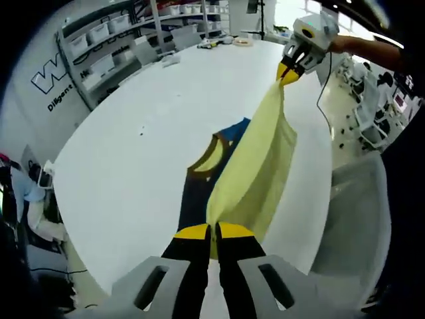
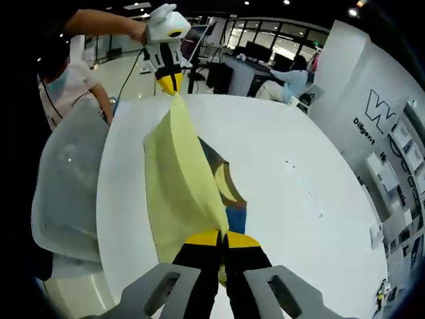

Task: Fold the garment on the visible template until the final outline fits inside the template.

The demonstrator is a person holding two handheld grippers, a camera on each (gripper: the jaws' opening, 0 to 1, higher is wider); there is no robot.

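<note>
- Left gripper [image 1: 214, 230]: seen in its own view with the jaws pressed together on one end of the yellow garment [image 1: 255, 173]; yellow jaw tips meet with the cloth pinched between them. In the right gripper view it appears at the far end of the garment [image 2: 169, 82], held by a hand [image 2: 138, 30], jaws likewise closed on cloth.
- Right gripper [image 2: 222, 238]: in its own view the jaws are closed on the near end of the garment [image 2: 179, 186]. In the left gripper view it sits at the far end [image 1: 289, 73], held by a hand [image 1: 340, 43], with its yellow tips clamped on the cloth.
- The garment: stretched between the two grippers and lifted off the white surface [image 1: 133, 166], hanging in a long folded band. Whether its lower edge touches the surface cannot be told.
- Template [image 1: 202, 179]: a dark, vest-shaped outline lying flat on the surface directly under the garment, with a yellow neckline patch and a blue part at its far end in the left gripper view. The garment covers part of it; in the right gripper view it shows beside the cloth [image 2: 229, 189].
- Chair [image 2: 70, 193]: translucent grey back standing at the surface's edge, on the person's side of the garment.
- Shelving with bins [image 1: 106, 40]: beyond the surface, well apart from the garment.
- Seated person [image 2: 289, 80]: beyond the surface's far edge in the right gripper view.
</note>
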